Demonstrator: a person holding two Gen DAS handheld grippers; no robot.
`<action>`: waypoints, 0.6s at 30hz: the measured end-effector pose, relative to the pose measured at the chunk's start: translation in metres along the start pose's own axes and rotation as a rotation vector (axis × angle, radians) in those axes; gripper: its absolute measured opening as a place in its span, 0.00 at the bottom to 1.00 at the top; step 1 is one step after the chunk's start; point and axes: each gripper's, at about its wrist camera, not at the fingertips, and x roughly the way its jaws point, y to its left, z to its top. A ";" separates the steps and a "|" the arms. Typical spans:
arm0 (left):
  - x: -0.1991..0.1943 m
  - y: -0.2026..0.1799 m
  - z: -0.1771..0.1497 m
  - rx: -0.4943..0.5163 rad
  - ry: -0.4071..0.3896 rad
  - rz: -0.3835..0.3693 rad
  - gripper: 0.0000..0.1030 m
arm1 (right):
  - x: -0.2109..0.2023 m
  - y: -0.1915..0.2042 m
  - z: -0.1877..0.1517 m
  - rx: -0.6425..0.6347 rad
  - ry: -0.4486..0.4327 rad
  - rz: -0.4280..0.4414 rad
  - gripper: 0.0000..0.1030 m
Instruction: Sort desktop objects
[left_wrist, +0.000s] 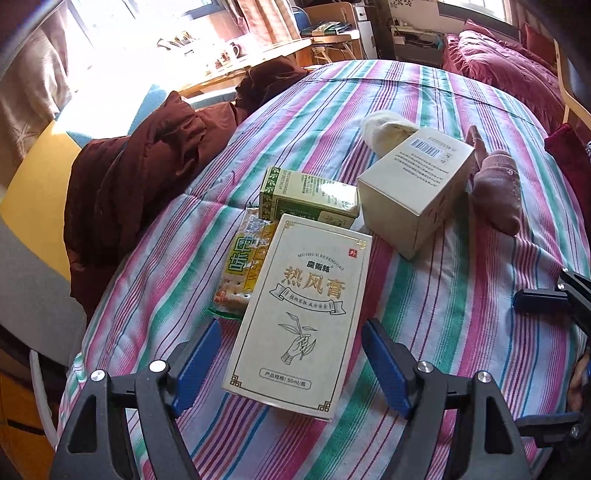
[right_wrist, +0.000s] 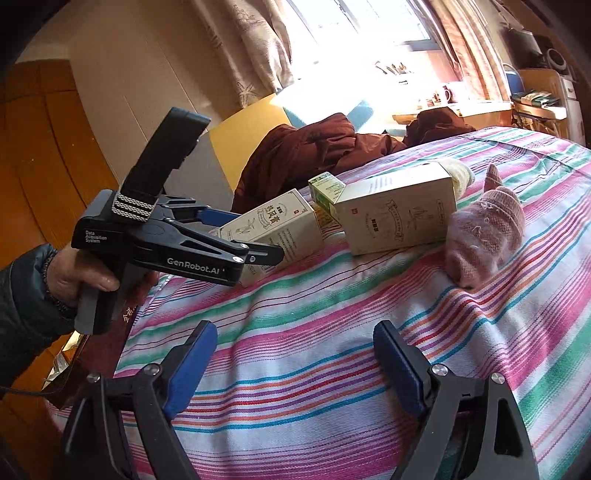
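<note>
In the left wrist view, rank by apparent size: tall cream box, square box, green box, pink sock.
1. tall cream box, nearest the camera, which inflates it
2. square box
3. green box and pink sock: too alike to rank

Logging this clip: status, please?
Left gripper open, fingers astride tall cream cardboard box, no contact. Right gripper open over striped cloth. Cracker packet tucked beside box.

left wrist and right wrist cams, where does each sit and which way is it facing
Left wrist: on the left gripper, looking down its open fingers at the tall cream box on the striped cloth.
Right wrist: on the right gripper, low over the cloth, facing the window; a hand holds the left gripper.
Shared: cream box, pink sock.
</note>
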 end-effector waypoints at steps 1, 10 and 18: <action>0.001 0.000 -0.001 -0.012 0.010 0.001 0.64 | 0.000 0.000 0.000 -0.001 0.001 -0.001 0.85; -0.046 0.004 -0.040 -0.268 -0.052 0.030 0.51 | 0.002 0.001 0.000 -0.010 0.012 -0.015 0.85; -0.090 -0.032 -0.103 -0.409 -0.152 0.016 0.51 | -0.001 -0.003 0.006 0.017 0.022 -0.022 0.83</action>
